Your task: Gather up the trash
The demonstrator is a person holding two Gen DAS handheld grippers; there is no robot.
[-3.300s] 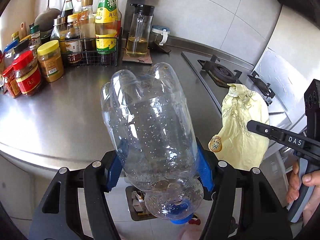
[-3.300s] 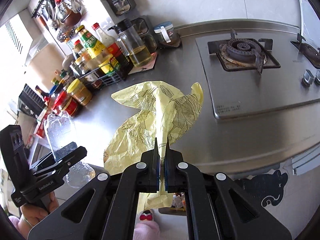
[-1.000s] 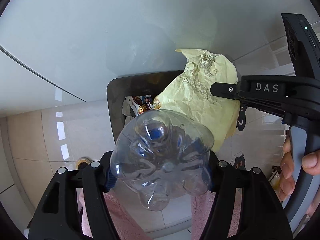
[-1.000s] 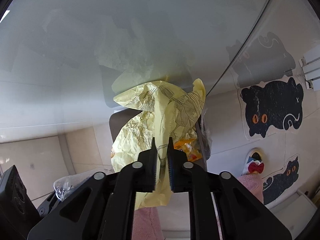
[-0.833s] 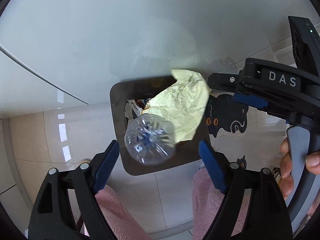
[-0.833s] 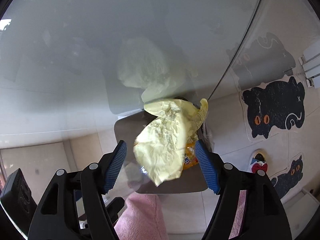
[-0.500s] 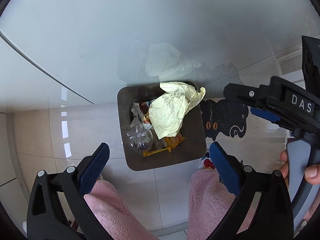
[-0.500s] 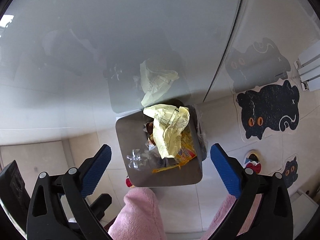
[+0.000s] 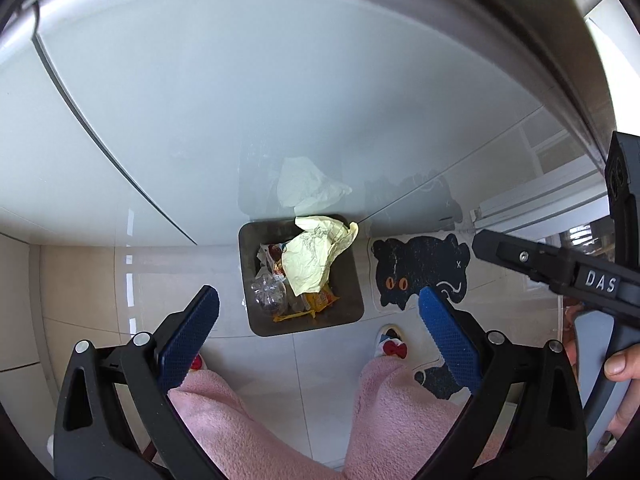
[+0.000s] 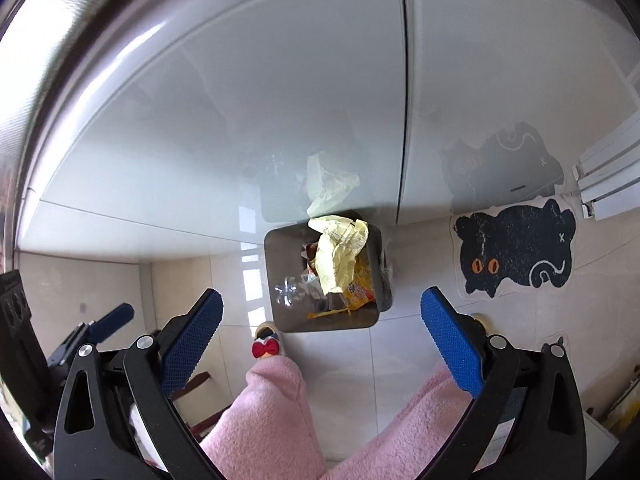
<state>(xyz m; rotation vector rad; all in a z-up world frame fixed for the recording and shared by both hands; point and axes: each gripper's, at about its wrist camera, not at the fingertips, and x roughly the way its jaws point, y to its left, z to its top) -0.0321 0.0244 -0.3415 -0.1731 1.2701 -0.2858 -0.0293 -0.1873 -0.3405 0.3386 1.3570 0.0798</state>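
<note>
Yellow paper (image 9: 310, 264) and clear bottle (image 9: 269, 299) lie in the bin (image 9: 352, 280) because my left gripper (image 9: 318, 332) and right gripper (image 10: 322, 332) have just spread wide, empty.

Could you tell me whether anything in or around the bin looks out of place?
Nothing spilled: the plastic bottle lies inside the bin. Only the crumpled yellow paper sticks up past the back rim.
</note>
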